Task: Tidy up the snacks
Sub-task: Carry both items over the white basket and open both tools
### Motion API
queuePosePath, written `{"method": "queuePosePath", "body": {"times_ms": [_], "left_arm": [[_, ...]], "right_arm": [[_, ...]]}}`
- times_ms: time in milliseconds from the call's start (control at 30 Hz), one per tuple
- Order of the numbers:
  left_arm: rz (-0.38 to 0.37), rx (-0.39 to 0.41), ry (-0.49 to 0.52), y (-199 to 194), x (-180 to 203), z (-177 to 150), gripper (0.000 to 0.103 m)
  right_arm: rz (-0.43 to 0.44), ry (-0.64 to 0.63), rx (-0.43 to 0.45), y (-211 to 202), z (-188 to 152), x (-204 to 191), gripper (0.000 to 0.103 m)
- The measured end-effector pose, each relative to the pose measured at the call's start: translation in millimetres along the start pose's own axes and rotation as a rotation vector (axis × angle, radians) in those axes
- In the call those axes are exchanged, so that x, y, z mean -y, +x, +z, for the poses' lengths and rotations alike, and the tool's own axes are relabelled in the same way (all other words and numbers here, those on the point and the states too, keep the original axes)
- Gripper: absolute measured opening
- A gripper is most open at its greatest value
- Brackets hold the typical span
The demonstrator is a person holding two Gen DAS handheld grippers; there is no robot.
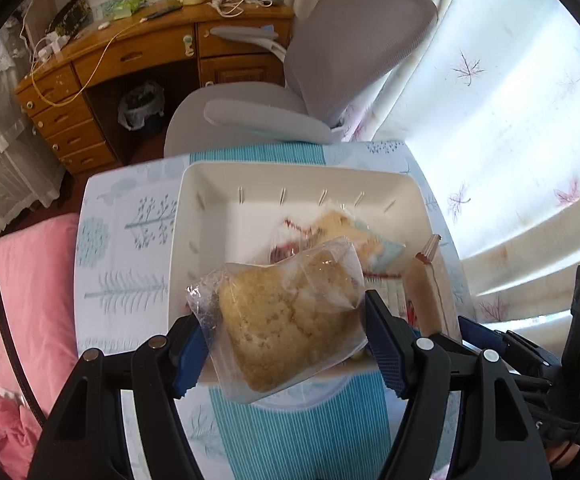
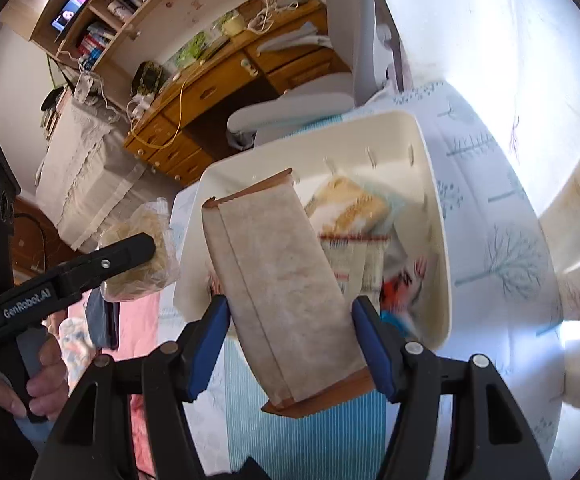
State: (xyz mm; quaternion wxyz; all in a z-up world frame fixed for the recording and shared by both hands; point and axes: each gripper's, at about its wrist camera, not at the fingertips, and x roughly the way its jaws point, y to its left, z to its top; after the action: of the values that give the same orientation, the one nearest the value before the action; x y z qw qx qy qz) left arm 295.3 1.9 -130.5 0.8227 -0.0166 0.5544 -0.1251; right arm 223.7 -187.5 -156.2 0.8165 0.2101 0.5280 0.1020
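Observation:
My left gripper [image 1: 286,344] is shut on a clear-wrapped golden pastry [image 1: 286,320] and holds it over the near edge of the white bin [image 1: 210,176]. My right gripper [image 2: 290,340] is shut on a long beige snack packet [image 2: 286,280] with brown ends, held above the bin's [image 2: 438,208] near side. The packet also shows in the left wrist view [image 1: 426,292]. Inside the bin lie a wrapped sponge cake [image 1: 346,228] and other packets [image 2: 354,260]. The left gripper and its pastry [image 2: 142,248] show at the left of the right wrist view.
The bin stands on a small table with a tree-print cloth [image 1: 126,240] and teal stripe [image 1: 290,440]. A grey office chair [image 1: 330,72] stands behind it, a wooden desk [image 1: 130,60] beyond. Pink bedding [image 1: 30,280] lies left, curtains [image 1: 510,120] right.

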Motion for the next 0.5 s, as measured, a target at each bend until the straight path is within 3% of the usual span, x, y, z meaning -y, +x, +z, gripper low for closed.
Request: {"method": "queuePosePath", "body": {"times_ms": [267,400,500], "left_arm": [[-0.039,0.014,-0.021,21,-1,4,0.070],[-0.045,0.017,-0.049,24,-9,3,0.087],[-0.057,0.037,-0.047,18,-13,0,0.092]], "right_arm": [[-0.026,0.051,0.105,3,10,5,0.061],[-0.022,0.067,0.103,7,11,8,0.064],[-0.013,0.083,0.081,11,9,10,0.071]]}}
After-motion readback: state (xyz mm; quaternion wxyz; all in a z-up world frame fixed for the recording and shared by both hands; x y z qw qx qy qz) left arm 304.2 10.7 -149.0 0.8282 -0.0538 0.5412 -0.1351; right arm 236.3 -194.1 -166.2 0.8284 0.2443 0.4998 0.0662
